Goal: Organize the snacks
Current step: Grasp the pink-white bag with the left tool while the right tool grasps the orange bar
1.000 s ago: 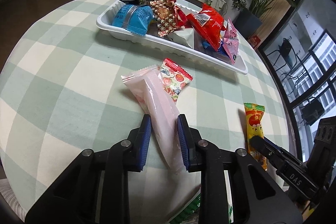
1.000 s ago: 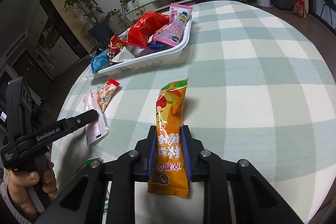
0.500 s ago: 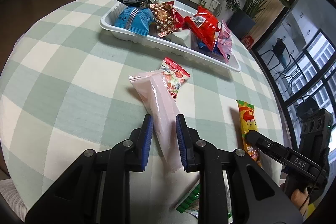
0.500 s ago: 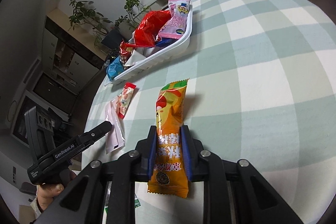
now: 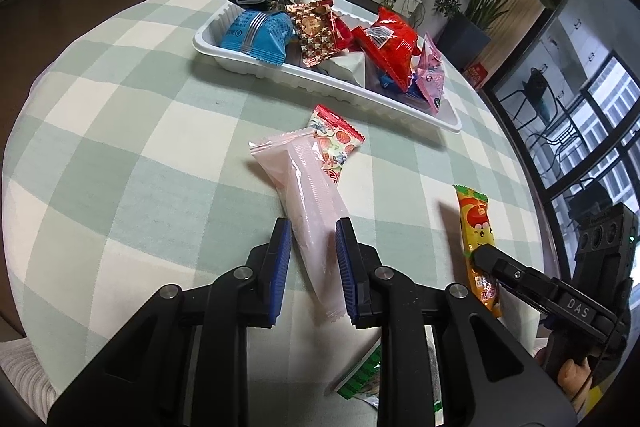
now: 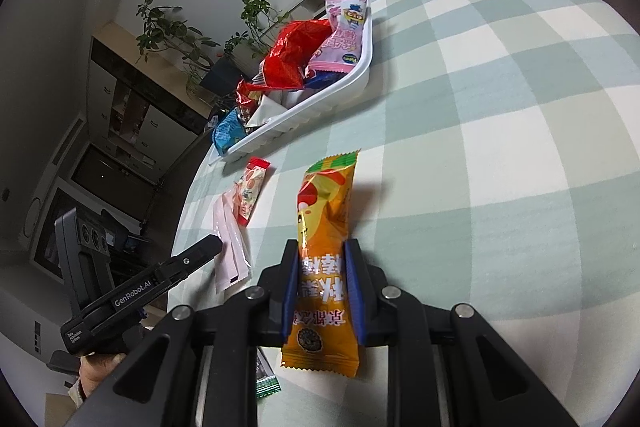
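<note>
Since a second ago: right wrist view rolled, table now tilted in frame; left view slightly shifted, tray sitting nearer and larger. Both packets in the same grips as before.

Left gripper (image 5: 310,263): jaws narrow, blue pads clamped on pink packet (image 5: 308,203), gripped near its lower end, upper end pointing toward tray. Pink packet partly overlapping strawberry-print packet (image 5: 336,143) lying flat on checked tablecloth (image 5: 120,147).

Right gripper (image 6: 322,287): jaws narrow, pinching orange packet (image 6: 324,227) around its lower half, top end sticking out forward over the cloth.

White tray (image 5: 320,87) further back on table, holding blue, red, pink, patterned and dark packets. Green-edged packet (image 5: 360,379) under the left gripper body, near table edge.
</note>
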The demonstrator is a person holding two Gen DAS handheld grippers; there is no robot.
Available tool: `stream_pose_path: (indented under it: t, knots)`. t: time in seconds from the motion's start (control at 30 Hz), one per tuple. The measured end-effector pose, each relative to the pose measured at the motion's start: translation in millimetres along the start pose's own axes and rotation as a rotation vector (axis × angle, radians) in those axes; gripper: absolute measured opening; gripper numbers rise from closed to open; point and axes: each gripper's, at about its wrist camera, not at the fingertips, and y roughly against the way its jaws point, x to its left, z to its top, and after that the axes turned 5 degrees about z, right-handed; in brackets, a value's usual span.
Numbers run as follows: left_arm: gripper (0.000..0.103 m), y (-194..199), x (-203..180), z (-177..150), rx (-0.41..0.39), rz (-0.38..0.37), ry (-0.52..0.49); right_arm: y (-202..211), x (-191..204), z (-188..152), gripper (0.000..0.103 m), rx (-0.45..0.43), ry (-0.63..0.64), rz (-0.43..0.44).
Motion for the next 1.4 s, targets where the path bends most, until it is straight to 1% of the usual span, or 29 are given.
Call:
stream_pose_path:
  t: [0.07, 0.23, 0.3, 0.33, 0.5, 0.63, 0.73, 0.8, 0.9, 1.07, 1.13, 1.27, 1.4]
  knots:
    - [0.022, -1.4, -2.4, 1.2, 0.002, 0.011, -0.004, -0.3, 0.3, -0.3, 0.024, 0.001, 0.001, -0.002]
    - [0.032, -5.1, -8.2, 4.2, 0.008, 0.03, -0.012, -1.0, 2.2, -1.2, 0.024, 0.0, 0.009, -0.013]
    - [0.049, -6.4, -10.5, 4.9, 0.009, 0.04, -0.02, -1.4, 2.6, -1.1, 0.024, 0.002, 0.015, -0.018]
    - [0.049, -6.9, -11.7, 5.1, 0.005, 0.045, -0.022, -1.5, 3.1, -1.4, 0.024, 0.0, 0.018, -0.024]
    - [0.049, -14.7, -16.7, 5.9, 0.014, 0.081, -0.051, -3.6, 7.2, -1.8, 0.025, 0.006, 0.05, -0.06]
    - [0.049, -18.8, -20.1, 6.6, 0.001, 0.113, -0.079, -5.4, 9.3, -1.6, 0.026, 0.011, 0.078, -0.093]
    - [0.049, -21.3, -21.5, 7.4, -0.008, 0.121, -0.097, -6.6, 12.3, -1.7, 0.027, 0.012, 0.104, -0.117]
    - [0.04, -22.3, -21.5, 7.2, -0.019, 0.136, -0.109, -8.0, 14.8, -1.7, 0.027, 0.014, 0.123, -0.133]
    - [0.033, -23.1, -17.3, 7.8, -0.035, 0.135, -0.109, -10.5, 19.7, -2.8, 0.027, 0.021, 0.164, -0.163]
    - [0.027, -21.2, -8.7, 9.8, -0.034, 0.107, -0.089, -17.3, 35.0, -9.5, 0.027, 0.037, 0.296, -0.253]
    - [0.026, -19.9, -5.6, 9.5, -0.032, 0.095, -0.078, -19.3, 38.6, -11.8, 0.026, 0.04, 0.336, -0.275]
    - [0.025, -15.3, -3.4, 4.9, -0.031, 0.075, -0.073, -15.7, 34.0, -10.9, 0.023, 0.04, 0.302, -0.226]
    - [0.025, -10.1, 0.2, -0.6, -0.029, 0.048, -0.058, -9.3, 27.9, -9.0, 0.021, 0.03, 0.231, -0.146]
